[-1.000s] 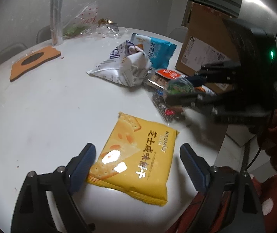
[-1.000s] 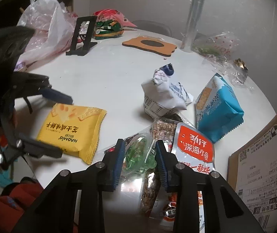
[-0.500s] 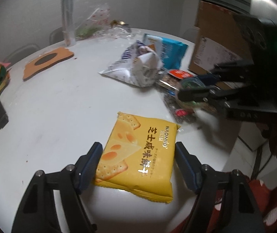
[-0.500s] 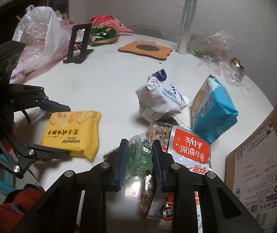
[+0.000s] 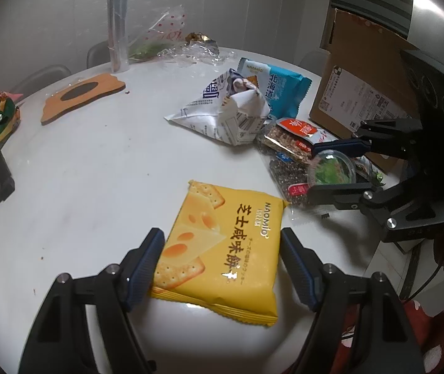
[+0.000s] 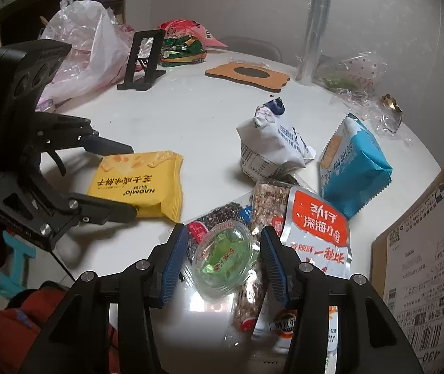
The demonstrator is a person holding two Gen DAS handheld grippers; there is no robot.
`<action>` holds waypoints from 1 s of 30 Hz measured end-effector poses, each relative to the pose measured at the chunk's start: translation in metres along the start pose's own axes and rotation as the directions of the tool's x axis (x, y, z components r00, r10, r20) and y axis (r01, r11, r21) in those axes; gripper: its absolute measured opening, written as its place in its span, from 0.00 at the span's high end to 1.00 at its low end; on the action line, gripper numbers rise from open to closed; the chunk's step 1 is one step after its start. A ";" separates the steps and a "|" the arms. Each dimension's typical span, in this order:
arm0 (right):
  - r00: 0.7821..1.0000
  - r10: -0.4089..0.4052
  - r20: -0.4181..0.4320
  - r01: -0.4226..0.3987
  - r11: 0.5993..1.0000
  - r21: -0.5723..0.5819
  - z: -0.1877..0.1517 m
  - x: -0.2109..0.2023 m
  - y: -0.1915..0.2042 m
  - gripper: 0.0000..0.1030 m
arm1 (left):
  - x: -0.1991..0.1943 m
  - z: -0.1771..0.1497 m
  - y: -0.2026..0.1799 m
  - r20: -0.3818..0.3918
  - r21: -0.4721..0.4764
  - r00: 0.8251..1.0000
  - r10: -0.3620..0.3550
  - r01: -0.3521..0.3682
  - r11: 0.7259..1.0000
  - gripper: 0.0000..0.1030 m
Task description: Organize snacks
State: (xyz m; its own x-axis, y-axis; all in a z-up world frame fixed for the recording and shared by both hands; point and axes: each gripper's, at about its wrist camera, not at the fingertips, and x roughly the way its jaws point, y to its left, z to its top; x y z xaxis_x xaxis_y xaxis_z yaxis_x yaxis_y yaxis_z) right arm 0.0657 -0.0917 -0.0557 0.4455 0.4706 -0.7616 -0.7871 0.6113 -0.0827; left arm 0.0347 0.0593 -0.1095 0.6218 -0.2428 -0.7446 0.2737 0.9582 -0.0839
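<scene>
- Left tool straddles the near end of the yellow cracker pack. Jaws parted, pads at the pack's side edges; can't tell if they press.
- Right tool jaws are opening around the clear cup; a gap shows on each side, so nothing is gripped.
- Containers: the clear cup, a small lidded plastic one with green contents, sits on top of the snack pile at the near right edge of the tabletop. Cardboard box stands at the right edge; contents not visible. Pink-white plastic bag at the far left edge, contents unclear. Clear dotted bag at the far edge with something green inside.
- Yellow cracker pack: flat, sealed, cheese and cracker print, "NAOMIO" lettering, lying face up near the front edge, apart from the pile.
- Count, pile near the right edge: one white crumpled bag, one blue cracker pack, one red-and-silver pouch, two grain bars in clear wrap, one clear cup.
- Elsewhere: one clear film roll upright at the far edge, one wooden coaster-like board, one black stand, one stack of colourful packs behind it.
</scene>
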 end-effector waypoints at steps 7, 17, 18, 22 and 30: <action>1.000 -0.002 0.022 0.003 0.999 -0.038 -0.011 -0.010 0.000 0.57 | 0.001 0.000 -0.001 0.001 0.007 1.000 0.007 -0.007 1.000 0.29; 0.997 -0.021 0.074 0.023 0.999 -0.037 -0.023 -0.013 0.002 0.82 | 0.001 0.000 -0.001 -0.004 0.003 1.000 0.012 -0.012 1.000 0.29; 0.997 -0.019 0.078 0.021 0.999 -0.034 -0.024 -0.013 0.002 0.82 | 0.001 0.000 -0.001 -0.004 0.000 1.000 0.013 -0.013 1.000 0.29; 0.996 -0.016 0.089 0.016 1.000 0.003 -0.023 -0.018 -0.002 0.78 | 0.000 0.000 -0.001 -0.002 -0.011 1.000 0.005 -0.005 1.000 0.29; 0.995 -0.020 0.094 0.023 0.999 -0.028 -0.026 -0.036 0.006 0.62 | -0.002 0.000 -0.002 0.015 -0.018 1.000 0.002 -0.001 1.000 0.30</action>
State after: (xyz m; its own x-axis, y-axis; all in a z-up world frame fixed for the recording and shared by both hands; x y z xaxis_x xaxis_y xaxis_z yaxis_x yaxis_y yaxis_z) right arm 0.0340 -0.1220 -0.0452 0.4990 0.5159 -0.6963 -0.7884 0.6037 -0.1177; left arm 0.0323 0.0582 -0.1079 0.6332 -0.2436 -0.7347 0.2594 0.9611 -0.0951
